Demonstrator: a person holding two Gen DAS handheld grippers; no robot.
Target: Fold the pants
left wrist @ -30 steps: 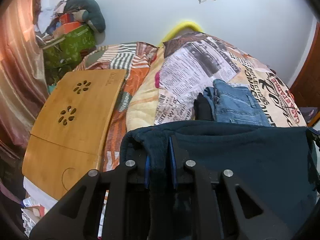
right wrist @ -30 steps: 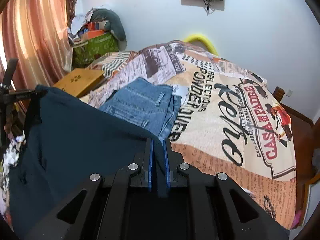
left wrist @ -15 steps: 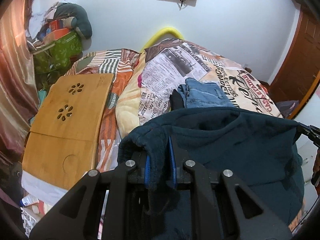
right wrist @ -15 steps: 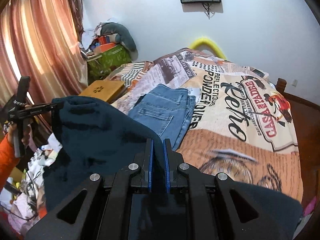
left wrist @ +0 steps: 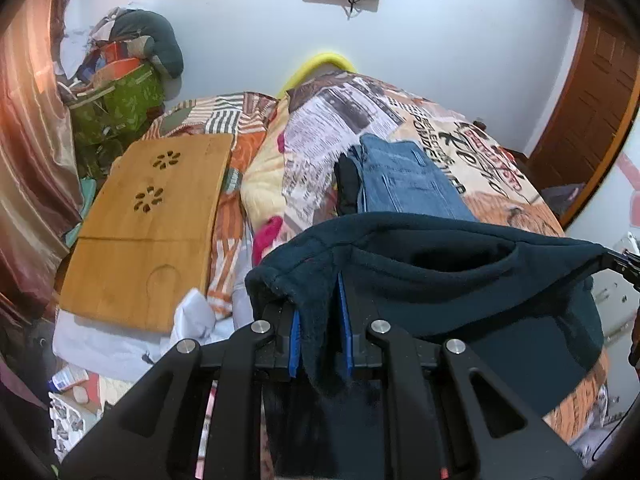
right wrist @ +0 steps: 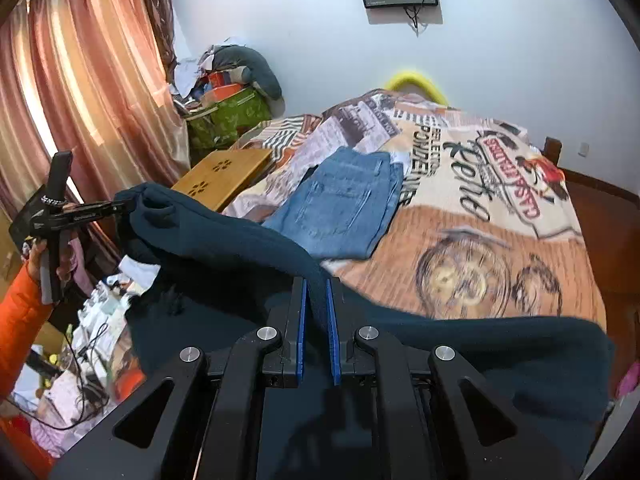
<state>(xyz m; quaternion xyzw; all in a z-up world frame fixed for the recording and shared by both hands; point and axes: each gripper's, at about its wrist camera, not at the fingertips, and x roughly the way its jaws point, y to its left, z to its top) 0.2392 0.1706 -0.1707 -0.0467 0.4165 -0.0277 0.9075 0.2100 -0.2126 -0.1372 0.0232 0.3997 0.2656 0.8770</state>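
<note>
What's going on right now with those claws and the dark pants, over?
Left claw and right claw both shut on dark pants, held stretched above the bed. Folded jeans lie ahead on it.

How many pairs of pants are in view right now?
2: dark teal pants stretched between the left gripper and right gripper; folded blue jeans on the bed. A black garment beside them is unclear.

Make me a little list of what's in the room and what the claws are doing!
left claw: shut on one corner of the dark teal pants
right claw: shut on the other corner
pants: hanging stretched between both claws, above the bed's near edge
folded jeans: lying on the printed bedspread
wooden lap tray: beside the bed
curtains: reddish, at the window
</note>
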